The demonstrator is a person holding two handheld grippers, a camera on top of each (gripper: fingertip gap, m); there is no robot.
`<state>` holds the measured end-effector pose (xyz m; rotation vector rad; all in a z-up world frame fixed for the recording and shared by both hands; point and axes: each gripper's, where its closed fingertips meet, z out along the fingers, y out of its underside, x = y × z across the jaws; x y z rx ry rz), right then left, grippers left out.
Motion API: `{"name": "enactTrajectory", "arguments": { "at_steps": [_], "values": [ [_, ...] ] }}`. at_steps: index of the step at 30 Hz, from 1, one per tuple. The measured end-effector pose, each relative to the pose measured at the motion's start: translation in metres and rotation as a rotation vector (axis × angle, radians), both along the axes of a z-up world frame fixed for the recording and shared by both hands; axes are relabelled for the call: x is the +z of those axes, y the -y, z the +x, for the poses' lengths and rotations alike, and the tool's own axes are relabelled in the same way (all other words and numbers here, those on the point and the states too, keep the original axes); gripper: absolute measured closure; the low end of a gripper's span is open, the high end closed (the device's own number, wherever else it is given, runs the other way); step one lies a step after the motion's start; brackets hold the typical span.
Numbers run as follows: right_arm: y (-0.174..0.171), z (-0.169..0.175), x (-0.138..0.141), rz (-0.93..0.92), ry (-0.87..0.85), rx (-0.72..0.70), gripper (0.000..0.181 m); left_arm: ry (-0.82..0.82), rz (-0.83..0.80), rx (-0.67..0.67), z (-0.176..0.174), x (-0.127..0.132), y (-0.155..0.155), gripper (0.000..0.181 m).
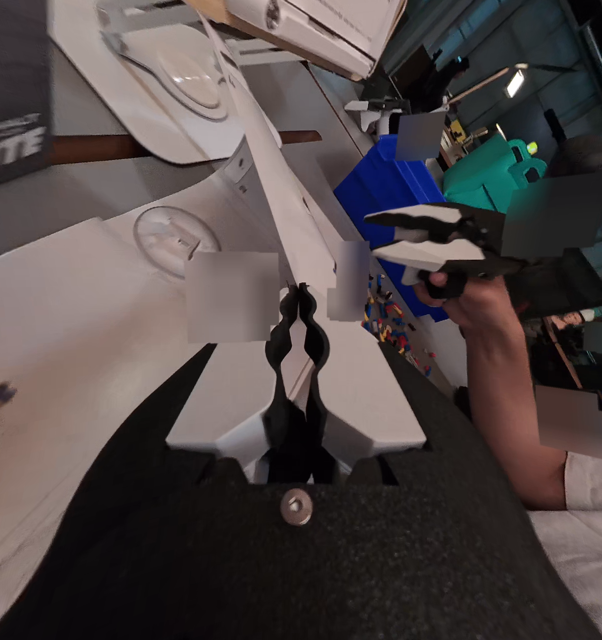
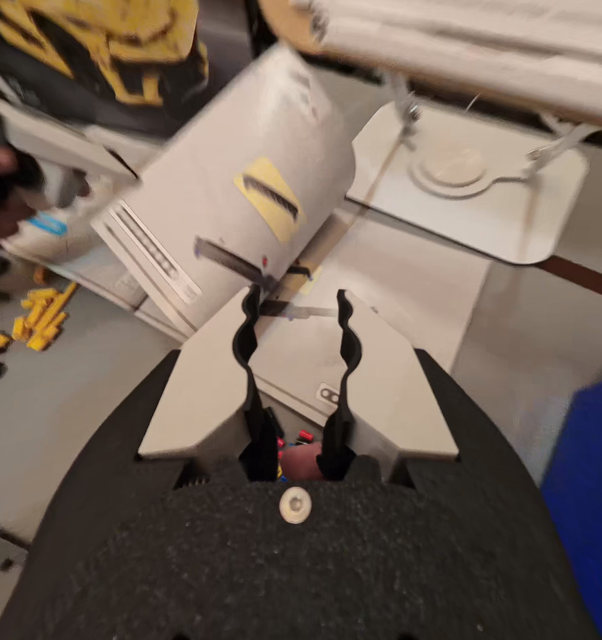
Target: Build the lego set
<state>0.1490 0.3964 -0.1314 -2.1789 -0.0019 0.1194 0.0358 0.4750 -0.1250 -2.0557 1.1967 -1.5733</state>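
Note:
My left gripper (image 1: 297,288) is shut on the edge of a white instruction booklet page (image 1: 275,180), lifted and seen edge-on. In the right wrist view the page (image 2: 237,180) curls upward, printed with part drawings, and the left gripper (image 2: 133,175) touches its left edge. My right gripper (image 2: 297,298) is open and empty, just in front of the page's lower edge. It also shows in the left wrist view (image 1: 370,235), held in a hand. Small coloured lego pieces (image 1: 389,325) lie on the table. Yellow pieces (image 2: 40,318) lie at the left.
A blue bin (image 1: 389,194) stands at the right, near my right gripper (image 2: 583,485). The black and yellow lego box (image 2: 85,52) stands at the back left. A white base plate (image 2: 465,180) and a white cardboard box (image 1: 313,31) lie behind the booklet. The gap from one gripper's tips to the other's is roughly 15 centimetres.

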Motion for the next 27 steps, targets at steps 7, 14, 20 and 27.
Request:
{"name": "enactTrajectory", "arguments": {
  "at_steps": [7,14,20,27],
  "values": [
    [-0.031,-0.072,-0.038,-0.114,0.035,0.213,0.143,-0.046,0.013,0.137,-0.119,-0.003,-0.034,0.181],
    [-0.045,-0.108,-0.058,-0.195,0.038,0.311,0.147,-0.107,0.017,0.233,-0.187,-0.023,-0.058,0.181],
    [-0.051,-0.156,-0.046,-0.103,-0.07,0.484,0.163,-0.17,0.03,0.266,-0.214,-0.043,-0.069,0.181],
    [-0.063,-0.125,-0.046,-0.077,0.073,0.367,0.179,-0.233,0.089,0.288,-0.234,-0.054,-0.074,0.181]
  ]
}}
